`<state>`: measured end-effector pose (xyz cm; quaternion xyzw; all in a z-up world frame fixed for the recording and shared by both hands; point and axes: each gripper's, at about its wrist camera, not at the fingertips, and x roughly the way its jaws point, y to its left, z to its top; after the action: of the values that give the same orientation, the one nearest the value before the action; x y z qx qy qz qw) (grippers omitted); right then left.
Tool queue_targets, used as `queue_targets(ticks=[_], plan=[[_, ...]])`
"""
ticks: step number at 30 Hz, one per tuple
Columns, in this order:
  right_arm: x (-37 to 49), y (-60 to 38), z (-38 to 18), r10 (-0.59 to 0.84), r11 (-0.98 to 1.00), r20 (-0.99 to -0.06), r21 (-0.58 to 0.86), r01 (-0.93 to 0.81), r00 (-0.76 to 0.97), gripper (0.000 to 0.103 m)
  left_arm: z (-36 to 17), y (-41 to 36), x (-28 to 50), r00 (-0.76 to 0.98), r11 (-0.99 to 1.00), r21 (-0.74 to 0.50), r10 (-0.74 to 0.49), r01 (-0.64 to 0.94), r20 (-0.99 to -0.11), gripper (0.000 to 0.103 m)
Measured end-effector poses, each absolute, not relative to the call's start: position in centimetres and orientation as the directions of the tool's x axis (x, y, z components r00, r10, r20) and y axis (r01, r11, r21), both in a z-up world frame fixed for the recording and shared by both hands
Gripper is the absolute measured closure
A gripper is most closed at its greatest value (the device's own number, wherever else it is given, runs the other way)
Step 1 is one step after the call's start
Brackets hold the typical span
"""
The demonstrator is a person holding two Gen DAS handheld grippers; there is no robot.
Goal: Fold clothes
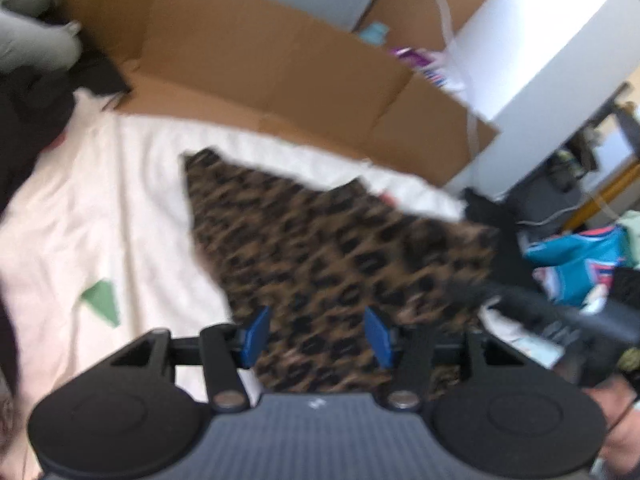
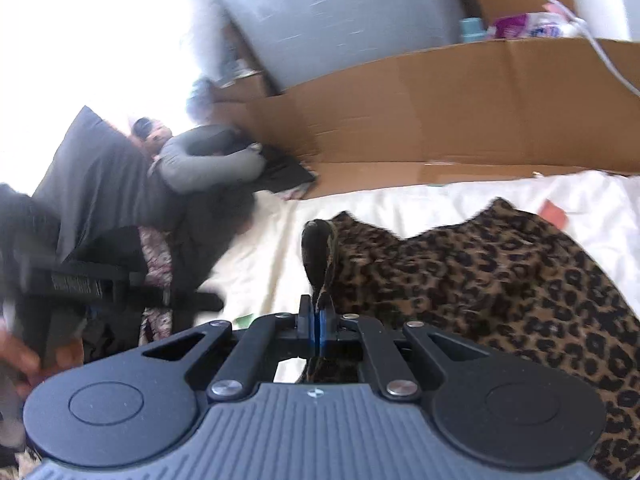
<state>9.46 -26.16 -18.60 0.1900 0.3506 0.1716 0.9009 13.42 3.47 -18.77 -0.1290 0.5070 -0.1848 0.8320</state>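
A leopard-print garment [image 1: 332,248] lies spread on a white sheet [image 1: 100,216]. My left gripper [image 1: 316,336] is open and hovers just above the garment's near part, with nothing between its blue pads [image 1: 256,336]. The right gripper shows at the right of that view [image 1: 560,320], at the garment's right edge. In the right wrist view my right gripper [image 2: 318,320] is shut on a fold of the leopard garment [image 2: 500,280], and a pinched ridge of cloth [image 2: 318,256] rises from the pads. The left gripper [image 2: 80,284] is blurred at the left.
Flattened cardboard [image 1: 260,60] stands along the far edge of the sheet [image 2: 400,208]. Dark and grey clothes [image 2: 180,176] are heaped at the left. A teal garment [image 1: 580,264] lies at the right. A green tag [image 1: 102,300] lies on the sheet.
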Motion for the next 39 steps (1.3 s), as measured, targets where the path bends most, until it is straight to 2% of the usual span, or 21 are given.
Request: queue_targets(ticks=[11,16,19,20,21,23,28,39], plan=[[8.4,-34.0,-19.5,0.332,0.86,-0.57,0.511,0.008,0.752,0.103,-23.5,0.9,11.3,0.266,0.919,-0.35,-0.389,0.182,-0.882,0.048],[8.6,-35.3,-23.0,0.347,0.841,-0.624,0.537,0.062,0.7,0.103,-23.9,0.3,11.3,0.249,0.935,-0.29,-0.336,0.203,-0.909,0.048],[8.8,-35.0,-25.3,0.346,0.834,-0.662,0.541,0.104,0.665,0.095,-24.4,0.3,11.4,0.25,0.939,-0.279,-0.325,0.203,-0.912,0.047],[8.9,-34.8,-26.1,0.351,0.831,-0.673,0.544,0.114,0.652,0.082,-24.6,0.3,11.4,0.248,0.939,-0.274,-0.322,0.208,-0.914,0.047],[9.0,-34.7,-26.7,0.35,0.831,-0.674,0.544,0.116,0.651,0.061,-24.7,0.2,11.3,0.246,0.939,-0.269,-0.318,0.215,-0.915,0.047],[9.1,-34.3,-27.8,0.332,0.844,-0.673,0.525,0.111,0.66,0.044,-24.9,0.1,11.1,0.242,0.939,-0.258,-0.311,0.228,-0.919,0.047],[11.3,-33.1,-30.5,0.326,0.878,-0.722,0.47,0.087,0.611,0.043,-25.6,0.2,10.6,0.224,0.939,-0.24,-0.296,0.247,-0.928,0.046],[15.3,-33.5,-33.0,0.299,0.897,-0.724,0.435,0.076,0.621,0.043,-26.3,0.9,10.2,0.198,0.938,-0.247,-0.298,0.244,-0.934,0.046]])
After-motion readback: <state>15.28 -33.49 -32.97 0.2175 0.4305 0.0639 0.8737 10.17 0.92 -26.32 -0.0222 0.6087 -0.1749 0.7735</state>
